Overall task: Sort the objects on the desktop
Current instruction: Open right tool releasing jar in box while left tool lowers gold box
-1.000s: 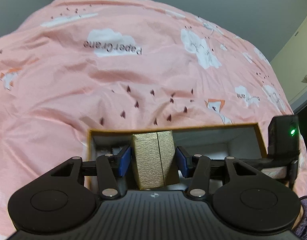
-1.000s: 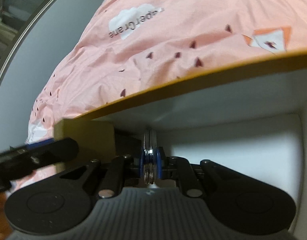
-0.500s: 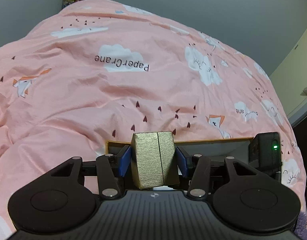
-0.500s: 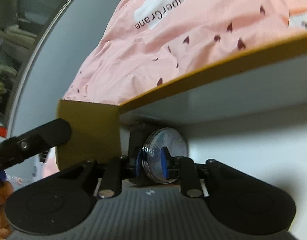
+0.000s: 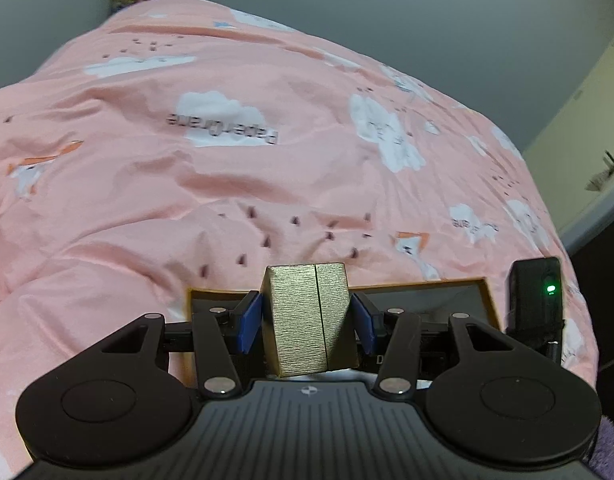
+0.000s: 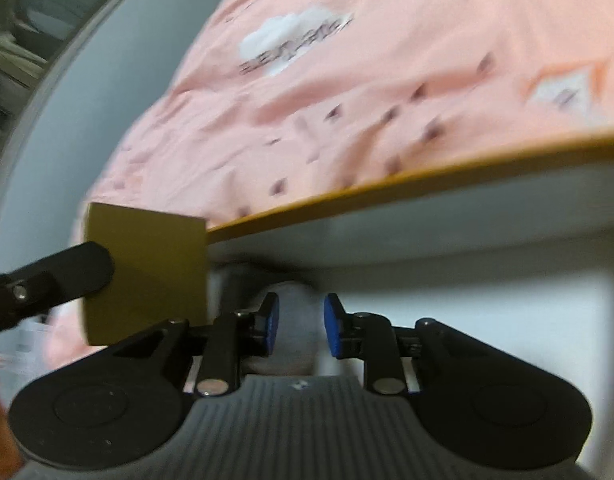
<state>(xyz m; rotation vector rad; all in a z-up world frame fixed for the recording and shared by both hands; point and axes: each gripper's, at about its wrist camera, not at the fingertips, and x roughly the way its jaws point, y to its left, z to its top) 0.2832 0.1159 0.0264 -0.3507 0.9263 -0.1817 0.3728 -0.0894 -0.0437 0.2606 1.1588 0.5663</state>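
The right gripper (image 6: 301,326) has let go; its round silver tin (image 6: 287,332) now lies in the white-lined, gold-rimmed box (image 6: 427,188), jaws narrowly apart, while the left gripper (image 5: 307,322) clamps its gold brushed-paper box (image 5: 303,320), next to sort.

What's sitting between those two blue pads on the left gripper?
A small gold box fills the gap, pressed between the blue pads of the left gripper. The left wrist view shows it.

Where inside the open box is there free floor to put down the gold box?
In the right wrist view, the tray has bare white floor right of the right claw, up to the far wall. The left corner is crowded: a round grey object lies between the open pads, and the gold box, held by the left claw, hangs there.
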